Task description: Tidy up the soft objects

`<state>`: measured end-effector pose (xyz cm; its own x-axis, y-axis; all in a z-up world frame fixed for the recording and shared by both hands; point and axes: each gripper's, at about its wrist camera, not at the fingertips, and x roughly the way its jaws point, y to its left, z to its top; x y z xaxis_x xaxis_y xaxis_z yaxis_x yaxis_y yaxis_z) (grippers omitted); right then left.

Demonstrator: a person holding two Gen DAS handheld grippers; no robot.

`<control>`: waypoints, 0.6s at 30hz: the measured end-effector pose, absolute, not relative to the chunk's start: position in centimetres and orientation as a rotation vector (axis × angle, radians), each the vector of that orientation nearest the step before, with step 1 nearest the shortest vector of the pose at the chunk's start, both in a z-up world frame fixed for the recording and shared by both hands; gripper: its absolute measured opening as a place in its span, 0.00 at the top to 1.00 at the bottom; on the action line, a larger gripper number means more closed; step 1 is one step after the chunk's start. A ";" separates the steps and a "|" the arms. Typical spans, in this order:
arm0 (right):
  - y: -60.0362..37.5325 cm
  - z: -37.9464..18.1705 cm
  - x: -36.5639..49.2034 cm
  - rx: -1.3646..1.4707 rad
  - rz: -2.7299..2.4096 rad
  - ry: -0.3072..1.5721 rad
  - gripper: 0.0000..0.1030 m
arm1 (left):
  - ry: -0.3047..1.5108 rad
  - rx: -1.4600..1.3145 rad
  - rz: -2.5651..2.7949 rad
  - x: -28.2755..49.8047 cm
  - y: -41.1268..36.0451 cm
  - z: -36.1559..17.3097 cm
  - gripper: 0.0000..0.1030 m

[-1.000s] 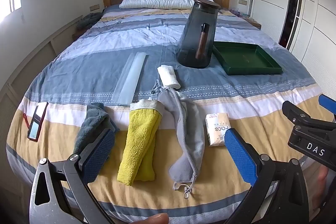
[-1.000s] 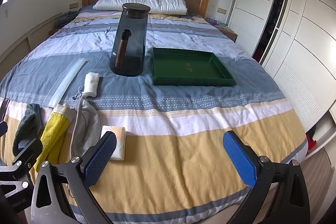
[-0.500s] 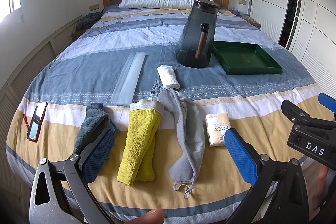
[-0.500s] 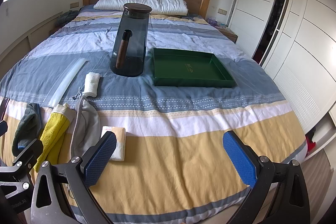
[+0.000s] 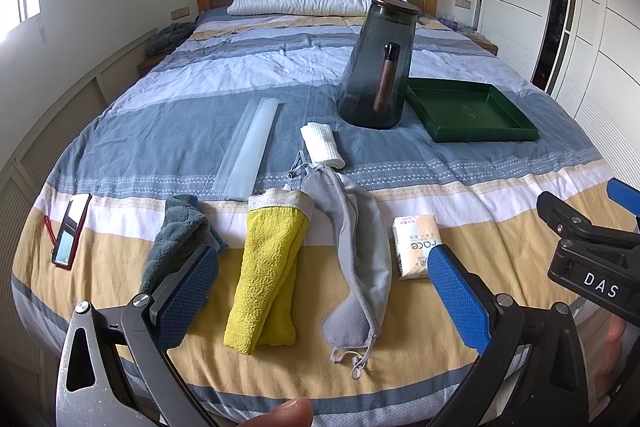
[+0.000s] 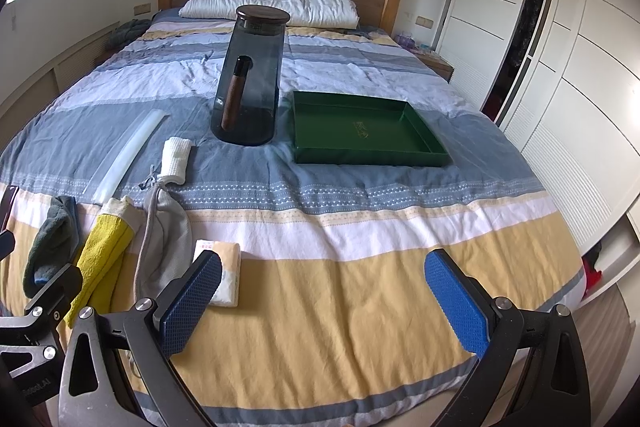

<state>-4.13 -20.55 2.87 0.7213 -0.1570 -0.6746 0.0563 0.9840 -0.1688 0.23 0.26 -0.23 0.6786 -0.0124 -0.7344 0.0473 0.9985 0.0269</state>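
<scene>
Soft items lie in a row on the striped bed: a dark teal cloth (image 5: 176, 239) (image 6: 50, 239), a yellow towel (image 5: 268, 275) (image 6: 102, 251), a grey drawstring pouch (image 5: 356, 247) (image 6: 164, 231), a tissue pack (image 5: 416, 247) (image 6: 224, 275) and a rolled white cloth (image 5: 322, 145) (image 6: 176, 155). A green tray (image 5: 468, 111) (image 6: 364, 131) sits further back on the right. My left gripper (image 5: 320, 291) hovers open above the yellow towel and the pouch. My right gripper (image 6: 324, 301) hangs open over bare bedspread, right of the tissue pack.
A tall dark glass jar (image 5: 380, 63) (image 6: 252, 75) with a brown tube inside stands beside the tray. A clear plastic strip (image 5: 250, 147) (image 6: 128, 151) lies left of the white roll. A phone (image 5: 72, 227) rests at the bed's left edge. Wardrobe doors (image 6: 560, 67) line the right.
</scene>
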 end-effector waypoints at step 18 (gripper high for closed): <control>-20.3 2.5 -4.0 -0.147 -0.118 0.760 0.00 | 0.825 0.044 -0.029 0.1 0.6 -0.5 0.01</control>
<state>-3.98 -20.30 2.48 0.7193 -0.1595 -0.6761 0.0534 0.9831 -0.1751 0.12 0.58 -0.50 0.6780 -0.0082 -0.7350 0.0428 0.9987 0.0284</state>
